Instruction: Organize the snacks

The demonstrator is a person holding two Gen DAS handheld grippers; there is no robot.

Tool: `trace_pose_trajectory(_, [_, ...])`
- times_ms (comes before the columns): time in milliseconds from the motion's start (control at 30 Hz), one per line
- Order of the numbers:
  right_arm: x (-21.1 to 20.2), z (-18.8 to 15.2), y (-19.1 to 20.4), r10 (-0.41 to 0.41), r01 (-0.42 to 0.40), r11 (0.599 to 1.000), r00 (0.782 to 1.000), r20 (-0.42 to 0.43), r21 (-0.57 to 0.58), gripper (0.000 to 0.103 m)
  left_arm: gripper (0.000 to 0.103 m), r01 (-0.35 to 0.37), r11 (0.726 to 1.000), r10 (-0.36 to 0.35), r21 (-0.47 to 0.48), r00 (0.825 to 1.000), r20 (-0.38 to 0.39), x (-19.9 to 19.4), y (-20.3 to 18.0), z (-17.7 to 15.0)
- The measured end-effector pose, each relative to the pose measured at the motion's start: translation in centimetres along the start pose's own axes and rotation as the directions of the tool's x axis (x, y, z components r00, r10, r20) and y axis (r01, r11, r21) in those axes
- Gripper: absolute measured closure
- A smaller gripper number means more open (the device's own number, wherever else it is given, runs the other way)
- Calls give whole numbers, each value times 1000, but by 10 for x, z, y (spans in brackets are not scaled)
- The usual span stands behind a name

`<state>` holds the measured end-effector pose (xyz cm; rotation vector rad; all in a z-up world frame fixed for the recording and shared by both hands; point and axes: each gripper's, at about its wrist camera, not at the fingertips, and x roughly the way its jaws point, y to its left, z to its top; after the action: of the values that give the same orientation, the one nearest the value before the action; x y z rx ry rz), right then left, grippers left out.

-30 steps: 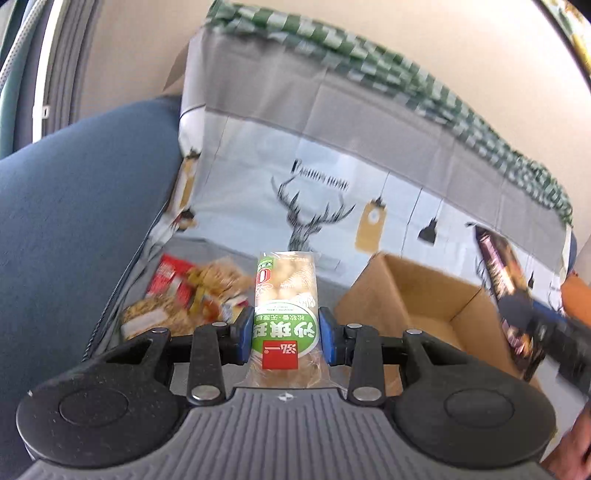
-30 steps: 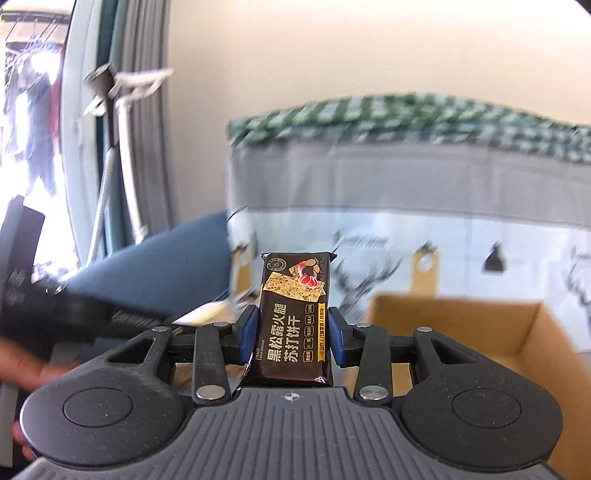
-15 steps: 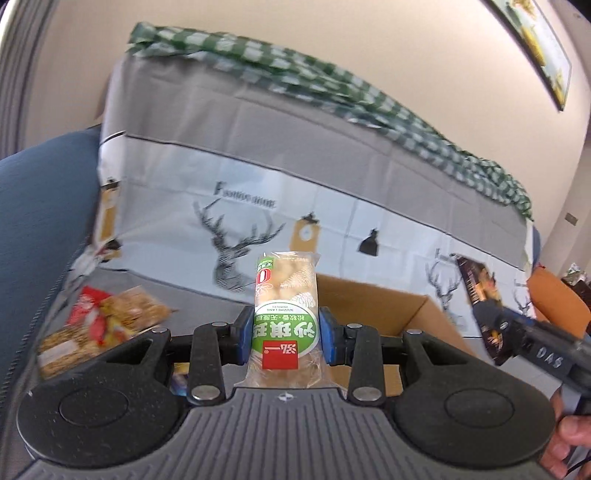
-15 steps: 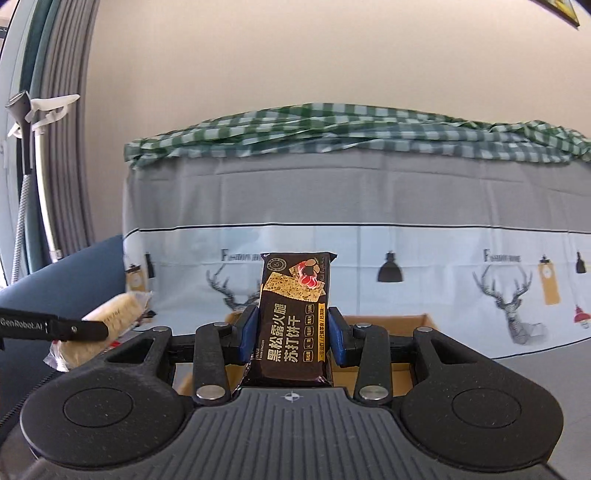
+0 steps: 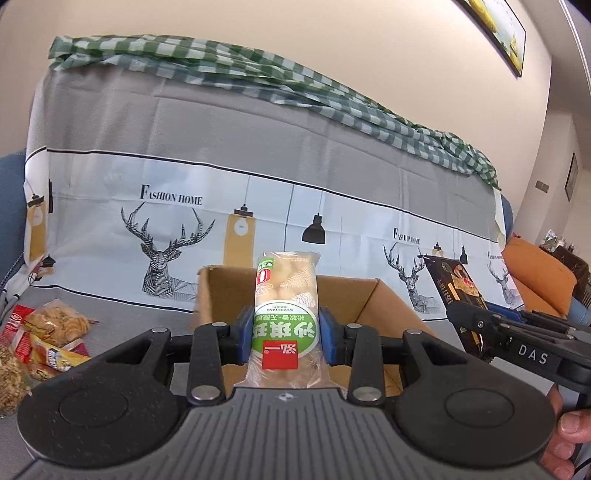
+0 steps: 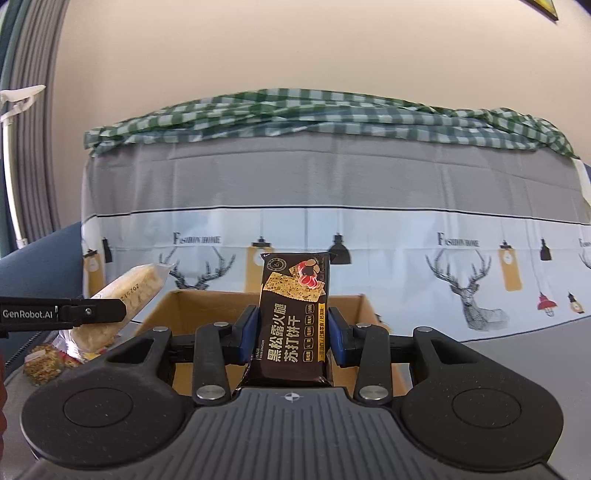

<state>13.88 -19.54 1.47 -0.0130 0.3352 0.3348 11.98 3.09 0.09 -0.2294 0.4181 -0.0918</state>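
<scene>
While both hover before cardboard box (image 5: 369, 295), left gripper (image 5: 285, 338) pinches pastry pack (image 5: 286, 291), right gripper (image 6: 291, 338) cracker pack (image 6: 293, 317).

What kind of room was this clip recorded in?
Most likely a home living room. A sofa under a deer-print "Fashion Home" cover fills the view, with a green checked cloth along its back and a framed picture on the wall.

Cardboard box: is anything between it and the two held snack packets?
Nothing visible. The cardboard box sits open-topped just beyond the green-label packet in the left gripper and the dark cracker packet in the right gripper; its floor is hidden.
</scene>
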Motion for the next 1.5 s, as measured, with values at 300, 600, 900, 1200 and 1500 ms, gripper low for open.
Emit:
trace_pose_trajectory(300, [5,-3,-10,-31,32,1000,999,-27,1,62,64,52,998,-53,35,998,36,-4,-32,-3])
trace_pose_trajectory(600, [10,-3,-7,-47,46,999,998,-43,-2,62,64,92,996,-92,18,996,17,-1,-31,-4])
trace_pose_trajectory(900, [13,-3,-2,-44,43,999,998,-52,-16,62,64,110,993,-111,32,994,12,-1,-33,-4])
trace_pose_trajectory(1200, [15,-3,-3,-48,47,999,997,-66,-9,62,64,118,992,-118,33,993,11,1,-35,-5])
trace_pose_trajectory(1500, [17,-3,-4,-44,43,999,996,-74,-10,62,64,124,992,-124,39,992,14,1,-36,-5])
